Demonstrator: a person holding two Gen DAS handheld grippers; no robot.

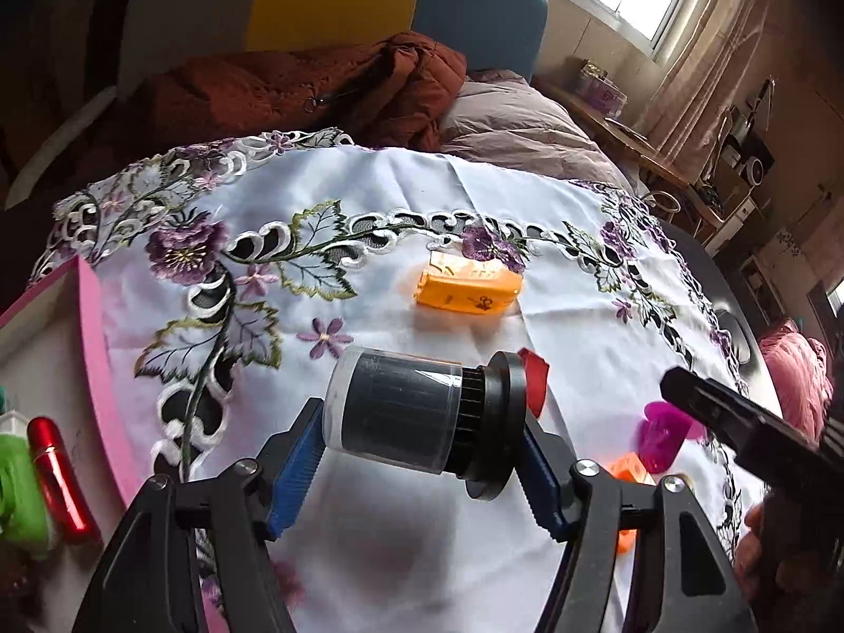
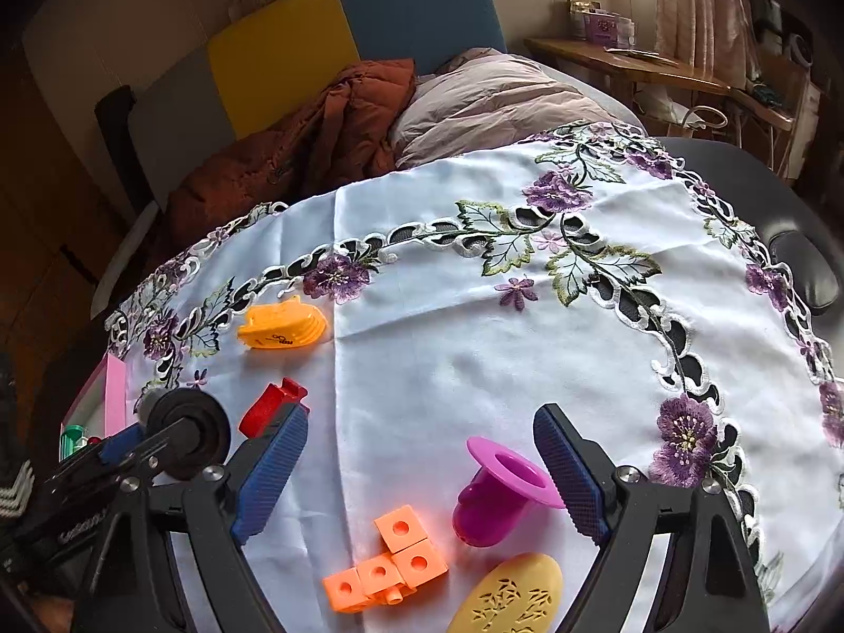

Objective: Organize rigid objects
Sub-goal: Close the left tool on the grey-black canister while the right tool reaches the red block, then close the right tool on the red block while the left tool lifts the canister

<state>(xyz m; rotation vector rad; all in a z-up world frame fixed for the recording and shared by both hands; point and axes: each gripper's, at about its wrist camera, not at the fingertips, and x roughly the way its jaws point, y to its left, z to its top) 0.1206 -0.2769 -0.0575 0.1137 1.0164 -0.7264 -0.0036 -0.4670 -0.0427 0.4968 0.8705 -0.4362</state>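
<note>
Left tool (image 1: 422, 453) clamping black cylinder (image 1: 422, 414), right tool (image 2: 422, 475) agape, yellow oval (image 2: 506, 601) cropped.

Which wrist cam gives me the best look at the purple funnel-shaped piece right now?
Right wrist view. The purple funnel piece lies whole and unobstructed on the tablecloth, between the open right gripper fingers. In the left wrist view it shows only partly, at the edge behind the right gripper's body.

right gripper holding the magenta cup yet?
No, the right gripper is open, its blue fingers spread with the magenta cup lying loose between them.
</note>
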